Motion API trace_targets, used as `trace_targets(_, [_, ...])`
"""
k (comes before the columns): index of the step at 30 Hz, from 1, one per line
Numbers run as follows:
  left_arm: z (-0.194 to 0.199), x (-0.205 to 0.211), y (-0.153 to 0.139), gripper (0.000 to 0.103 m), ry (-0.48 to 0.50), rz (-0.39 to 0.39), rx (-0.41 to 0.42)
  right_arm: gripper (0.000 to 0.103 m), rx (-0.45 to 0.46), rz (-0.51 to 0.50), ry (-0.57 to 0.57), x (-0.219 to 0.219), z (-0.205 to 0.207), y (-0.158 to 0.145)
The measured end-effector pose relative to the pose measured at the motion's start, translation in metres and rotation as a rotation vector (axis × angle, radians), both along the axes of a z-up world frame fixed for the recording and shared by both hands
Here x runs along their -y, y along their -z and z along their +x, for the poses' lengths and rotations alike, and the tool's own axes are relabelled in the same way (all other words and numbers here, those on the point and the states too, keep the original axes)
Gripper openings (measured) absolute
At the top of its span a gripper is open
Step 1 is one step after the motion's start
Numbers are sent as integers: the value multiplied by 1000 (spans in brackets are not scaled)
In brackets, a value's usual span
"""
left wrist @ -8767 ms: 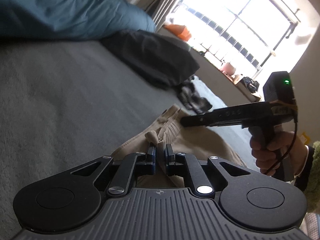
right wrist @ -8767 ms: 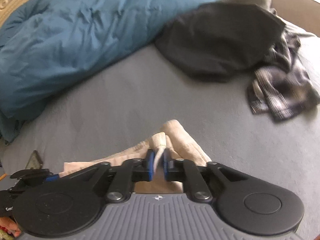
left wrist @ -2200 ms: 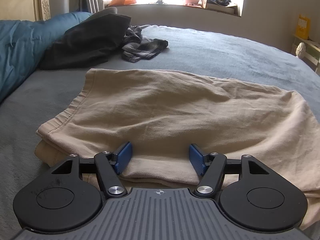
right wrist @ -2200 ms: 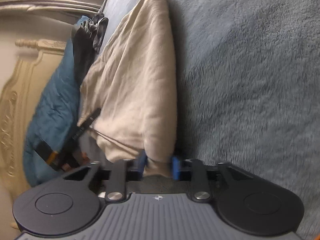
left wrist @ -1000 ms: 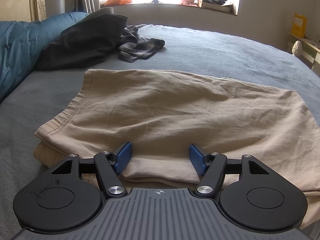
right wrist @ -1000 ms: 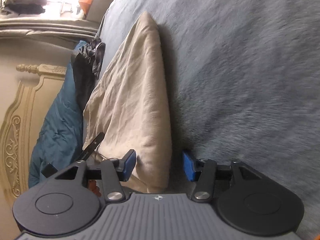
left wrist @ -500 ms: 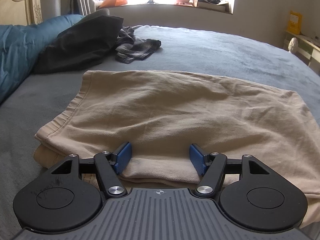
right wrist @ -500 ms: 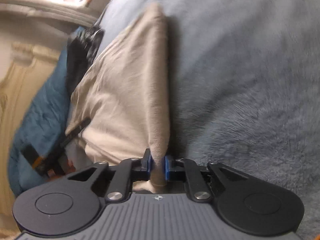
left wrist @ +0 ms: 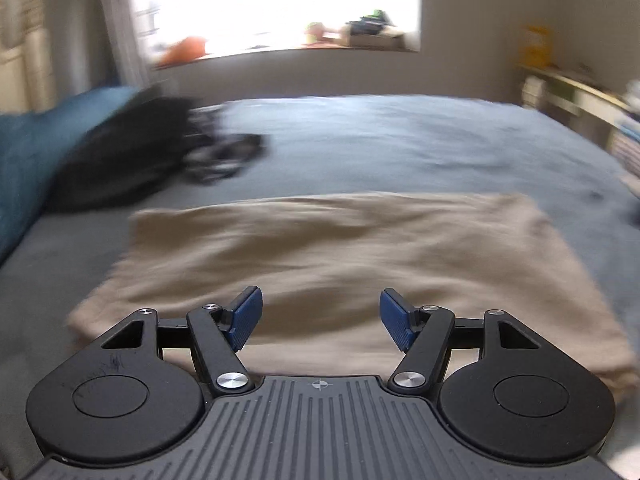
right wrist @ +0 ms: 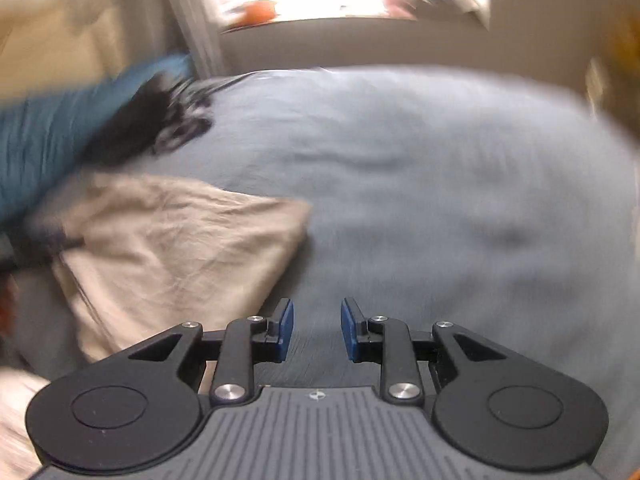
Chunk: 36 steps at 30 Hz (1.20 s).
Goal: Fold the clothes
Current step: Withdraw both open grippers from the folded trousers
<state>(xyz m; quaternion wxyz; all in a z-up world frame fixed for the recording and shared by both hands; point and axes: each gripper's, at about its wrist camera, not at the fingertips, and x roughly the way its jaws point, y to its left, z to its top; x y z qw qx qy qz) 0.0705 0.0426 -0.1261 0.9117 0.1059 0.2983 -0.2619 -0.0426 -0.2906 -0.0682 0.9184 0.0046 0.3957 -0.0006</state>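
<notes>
A folded beige garment (left wrist: 328, 256) lies flat on the grey-blue bed (left wrist: 400, 140). In the left wrist view my left gripper (left wrist: 320, 318) hangs open above the garment's near edge, with nothing between its blue pads. In the right wrist view the same beige garment (right wrist: 172, 248) lies to the left. My right gripper (right wrist: 316, 330) is lifted off it, over bare bedding beside the garment's right edge. Its jaws are opening and hold nothing. Both views are blurred by motion.
A dark garment (left wrist: 120, 160) and a plaid one (left wrist: 224, 158) lie heaped at the far left of the bed, against a teal duvet (left wrist: 24, 160). A bright window with a cluttered sill (left wrist: 280, 44) is behind the bed. Shelves (left wrist: 580, 104) stand at the right.
My right gripper let go of the beige garment's edge, rose and rolled upright. My left gripper lifted off the garment's near edge, still open.
</notes>
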Motion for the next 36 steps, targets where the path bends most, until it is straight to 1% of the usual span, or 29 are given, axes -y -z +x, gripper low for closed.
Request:
trace_targets(2, [-10, 18, 2, 65, 84, 12, -11, 28, 5, -129, -106, -24, 21, 4])
trace_targets(3, [-14, 24, 6, 65, 115, 14, -24, 28, 2, -172, -166, -37, 33, 9])
trace_targets(5, [-19, 35, 14, 65, 165, 24, -56, 27, 1, -212, -274, -59, 51, 17])
trace_targets(7, [-21, 37, 23, 65, 180, 39, -72, 26, -6, -197, -369, -74, 65, 24])
trace_targets(8, [-21, 38, 28, 65, 187, 47, -79, 25, -20, -174, -407, -77, 73, 29])
trace_targets(10, [-21, 37, 34, 65, 200, 48, -88, 25, -58, -132, -453, -80, 87, 41])
trace_targets(11, [-20, 35, 35, 65, 205, 41, -93, 24, -83, -138, -457, -78, 93, 50])
trace_targets(12, [-18, 32, 35, 65, 208, 33, -103, 24, -106, -157, -430, -71, 100, 58])
trace_targets(13, [-16, 30, 35, 65, 209, 22, -114, 24, -122, -153, -373, -58, 106, 63])
trace_targets(15, [-13, 26, 35, 65, 211, 4, -131, 18, -133, -107, -255, -31, 115, 63])
trace_targets(17, [-11, 24, 36, 65, 215, -8, -136, 18, -117, -40, -158, -9, 118, 54])
trace_targets(18, [-11, 23, 37, 65, 217, -13, -136, 18, -95, -26, -151, -7, 116, 47])
trace_targets(20, [-12, 22, 37, 66, 215, -19, -134, 18, -61, 5, -196, -16, 114, 38])
trace_targets(22, [-13, 22, 37, 66, 214, -20, -132, 18, -67, 21, -255, -30, 120, 42])
trace_targets(23, [-14, 23, 37, 66, 215, -19, -132, 18, -78, 14, -269, -35, 125, 48])
trace_targets(24, [-14, 22, 37, 66, 219, -19, -133, 15, -100, -10, -260, -37, 132, 57])
trace_targets(25, [-14, 21, 37, 66, 223, -20, -134, 10, -122, -43, -234, -35, 141, 66])
trace_targets(26, [-14, 20, 37, 66, 224, -25, -138, 0, -117, -58, -194, -32, 147, 67])
trace_targets(30, [-12, 16, 37, 66, 222, -44, -152, 0, -46, -81, -12, -20, 159, 56])
trace_targets(31, [-12, 16, 37, 66, 220, -44, -151, 0, -35, -67, -13, -20, 160, 52])
trace_targets(32, [-12, 17, 37, 66, 218, -43, -151, 0, -37, -31, -42, -23, 160, 47])
trace_targets(34, [-13, 17, 37, 66, 212, -42, -153, 0, -50, -3, -122, -38, 157, 45])
trace_targets(36, [-14, 16, 36, 66, 208, -46, -160, 0, -67, 5, -198, -54, 156, 50])
